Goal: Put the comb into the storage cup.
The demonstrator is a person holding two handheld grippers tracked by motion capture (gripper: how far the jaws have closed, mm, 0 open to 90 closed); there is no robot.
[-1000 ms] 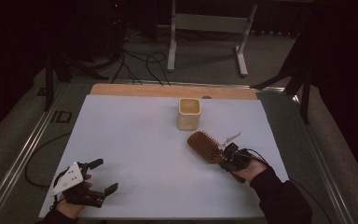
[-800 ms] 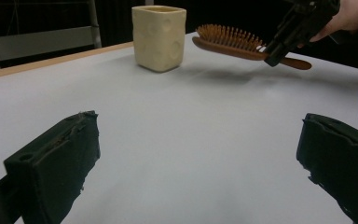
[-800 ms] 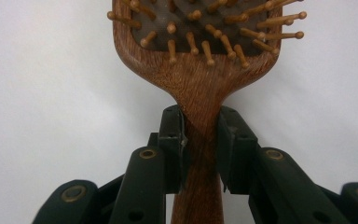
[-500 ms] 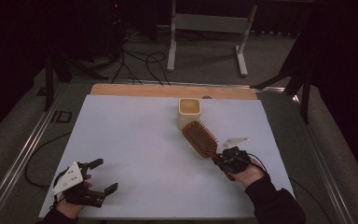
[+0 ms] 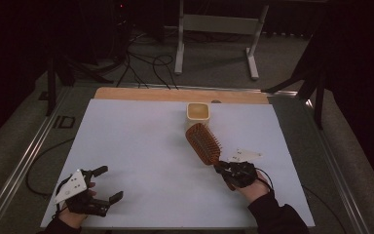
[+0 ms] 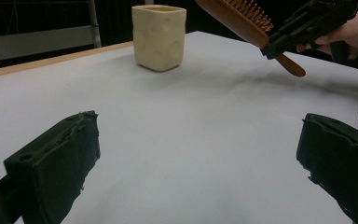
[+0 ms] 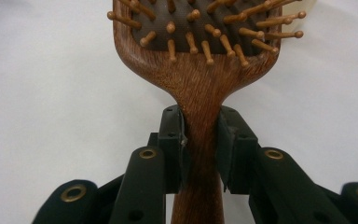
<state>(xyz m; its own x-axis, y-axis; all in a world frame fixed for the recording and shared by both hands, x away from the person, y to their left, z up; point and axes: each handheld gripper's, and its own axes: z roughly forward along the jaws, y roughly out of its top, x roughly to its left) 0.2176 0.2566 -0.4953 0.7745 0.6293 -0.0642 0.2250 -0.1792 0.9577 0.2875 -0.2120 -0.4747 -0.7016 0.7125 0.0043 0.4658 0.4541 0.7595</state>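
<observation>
In the high view, the right gripper (image 5: pixel 222 168) holds a wooden hairbrush (image 5: pixel 203 142) by its handle, near the right side of the white table (image 5: pixel 141 146). The brush head points up and away toward the cream cup (image 5: pixel 197 113), which stands just beyond it near the table's far edge. A small white card (image 5: pixel 246 155) lies on the table beside the right gripper. The left gripper (image 5: pixel 108 184) sits at the near left corner, jaws spread wide with nothing between them – well apart from the brush.

In the left gripper view, its two black jaws stand far apart over bare table. The cup (image 6: pixel 159 36) stands upright ahead, and the hairbrush (image 6: pixel 242 21) hangs above the table at the upper right, clear of the surface, bristles facing up, with the right gripper (image 6: pixel 272 44) clamped across its handle.

In the right gripper view, both jaws press on the narrow neck of the hairbrush (image 7: pixel 200 84) – one on each side – just below the bristled head
</observation>
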